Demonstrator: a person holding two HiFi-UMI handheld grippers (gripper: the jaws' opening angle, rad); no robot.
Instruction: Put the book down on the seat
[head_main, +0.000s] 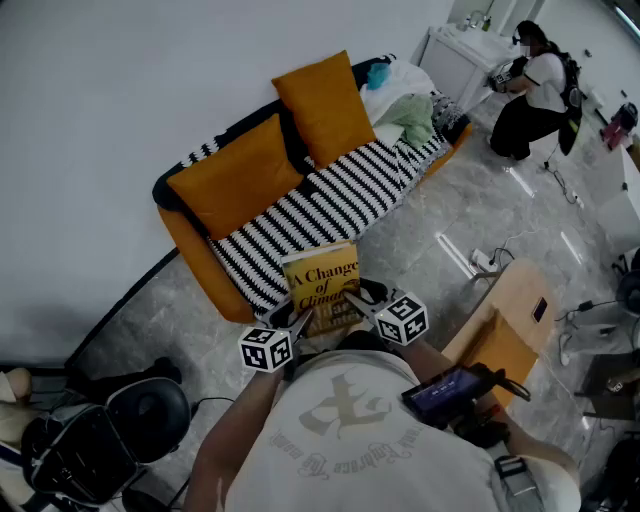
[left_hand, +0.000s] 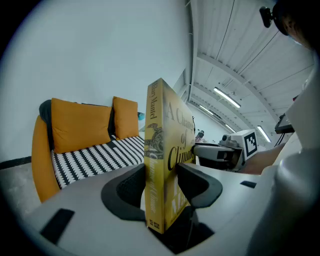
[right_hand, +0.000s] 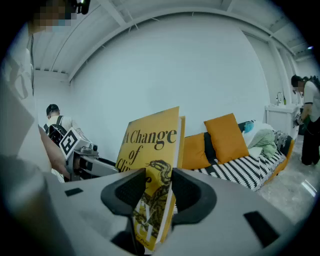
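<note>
A yellow book (head_main: 322, 283) titled "A Change of Climate" is held upright in the air just in front of the sofa's striped seat (head_main: 320, 210). My left gripper (head_main: 300, 322) is shut on its lower left part near the spine, and my right gripper (head_main: 352, 300) is shut on its lower right edge. In the left gripper view the book (left_hand: 162, 165) stands spine-on between my left gripper's (left_hand: 161, 182) pads. In the right gripper view the cover (right_hand: 152, 150) faces left, pinched in my right gripper (right_hand: 154, 192). The book's bottom edge is hidden by the jaws.
Two orange cushions (head_main: 240, 175) lean on the sofa back, and a pile of clothes (head_main: 400, 110) fills its far end. A wooden chair (head_main: 505, 320) stands to my right, with a power strip and cables (head_main: 485, 262) on the floor. A person (head_main: 530, 90) crouches at the back right.
</note>
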